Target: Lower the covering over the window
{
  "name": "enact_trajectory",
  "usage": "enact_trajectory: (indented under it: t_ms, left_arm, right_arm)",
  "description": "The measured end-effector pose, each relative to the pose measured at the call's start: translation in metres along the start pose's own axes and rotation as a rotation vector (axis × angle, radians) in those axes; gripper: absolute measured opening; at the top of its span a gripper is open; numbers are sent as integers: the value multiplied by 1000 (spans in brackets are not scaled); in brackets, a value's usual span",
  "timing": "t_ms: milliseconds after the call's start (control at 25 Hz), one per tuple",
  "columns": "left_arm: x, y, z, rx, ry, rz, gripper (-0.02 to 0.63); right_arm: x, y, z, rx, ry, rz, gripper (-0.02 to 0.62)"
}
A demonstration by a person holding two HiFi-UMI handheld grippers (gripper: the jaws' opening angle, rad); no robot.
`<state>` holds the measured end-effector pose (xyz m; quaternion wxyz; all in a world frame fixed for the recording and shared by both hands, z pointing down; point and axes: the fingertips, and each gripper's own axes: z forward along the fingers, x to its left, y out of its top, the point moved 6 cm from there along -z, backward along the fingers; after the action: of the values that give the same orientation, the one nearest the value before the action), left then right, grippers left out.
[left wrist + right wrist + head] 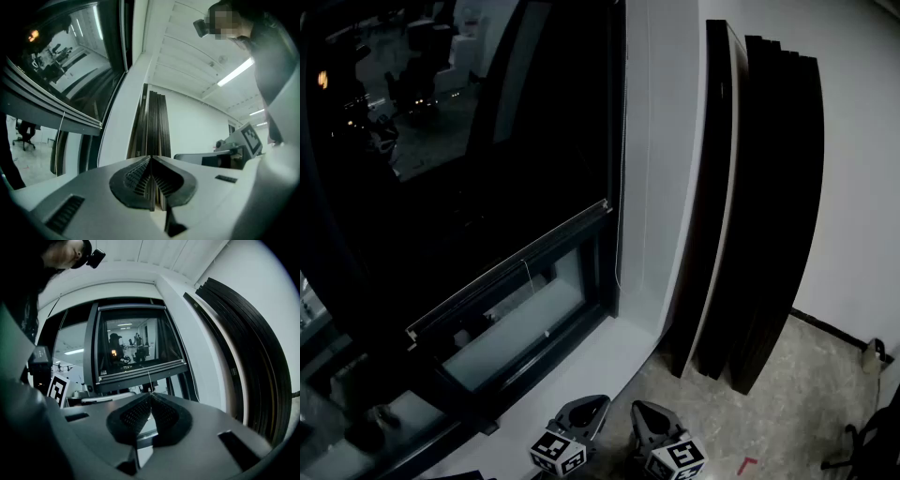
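Blind [511,267] w/ bottom rail partway down window, ahead & above-left of both sets of fingers, well apart. Left gripper [586,412] fingers pressed together, empty; right gripper [649,420] same. Count: 1 blind, 1 thin cord [525,274], 2 grippers.

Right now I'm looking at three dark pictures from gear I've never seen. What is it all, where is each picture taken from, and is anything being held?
A person holds a two-fingered gripping tool in each hand. The head view looks down from a camera on their head: the left gripper and right gripper show at the bottom. The other two views ride on the grippers themselves. Both sets of fingers are shut, holding nothing. Ahead is a dark window, crossed by a pale rail with a thin cord hanging, above a white sill. Dark boards lean against the wall.
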<state>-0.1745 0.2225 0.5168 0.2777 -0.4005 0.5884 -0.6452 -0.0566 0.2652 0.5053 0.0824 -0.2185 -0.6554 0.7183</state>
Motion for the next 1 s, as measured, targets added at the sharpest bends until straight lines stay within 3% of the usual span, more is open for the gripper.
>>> enact_trajectory:
  t_ms: [280,680,1000]
  left_arm:
    - [42,3,65,-1,33,9,2]
    - [97,41,189,-29,141,26,2]
    - [133,50,248,-31,238,31,2]
  right_arm:
    - [-67,14,52,-4,12,15,11]
    - [-187,55,130,16,122,-16,11]
    - [-255,63,182,54,183,10,11]
